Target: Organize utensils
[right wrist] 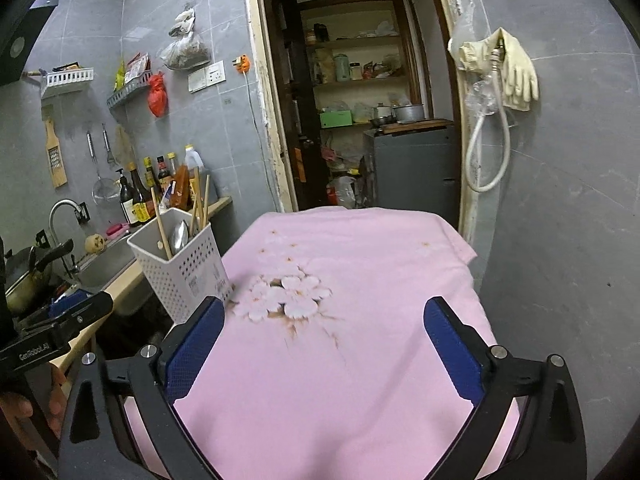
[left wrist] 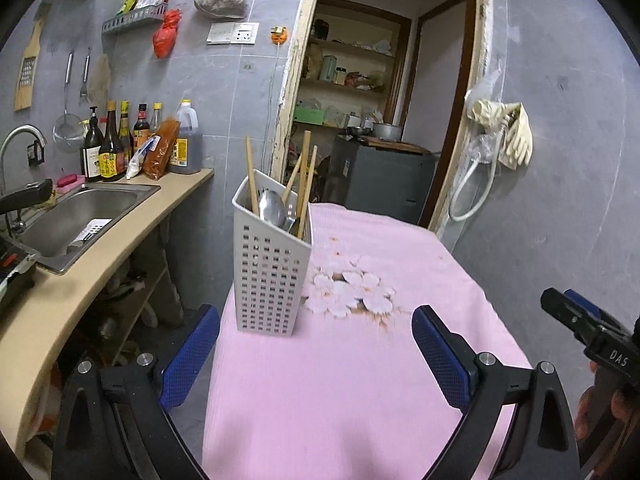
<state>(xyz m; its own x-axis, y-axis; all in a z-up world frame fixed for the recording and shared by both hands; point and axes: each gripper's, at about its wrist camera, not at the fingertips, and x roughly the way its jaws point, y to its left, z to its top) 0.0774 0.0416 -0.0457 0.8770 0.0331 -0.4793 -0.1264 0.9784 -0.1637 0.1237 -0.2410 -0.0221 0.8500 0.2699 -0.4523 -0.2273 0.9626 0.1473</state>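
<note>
A white perforated utensil holder (left wrist: 269, 276) stands on the left part of a table covered by a pink flowered cloth (left wrist: 360, 380). It holds several wooden chopsticks (left wrist: 307, 178) and a metal spoon (left wrist: 271, 206). My left gripper (left wrist: 316, 348) is open and empty, just in front of the holder. In the right wrist view the holder (right wrist: 182, 268) stands at the left edge of the cloth (right wrist: 352, 360), with chopsticks (right wrist: 160, 222) and the spoon (right wrist: 179, 236) inside. My right gripper (right wrist: 324, 344) is open and empty over the cloth, to the right of the holder.
A counter with a steel sink (left wrist: 80, 216) and sauce bottles (left wrist: 112, 148) runs along the left. A doorway to a pantry (left wrist: 360, 92) lies behind the table. Gloves and a hose (left wrist: 508, 136) hang on the right wall. A pan (right wrist: 28, 276) sits by the sink.
</note>
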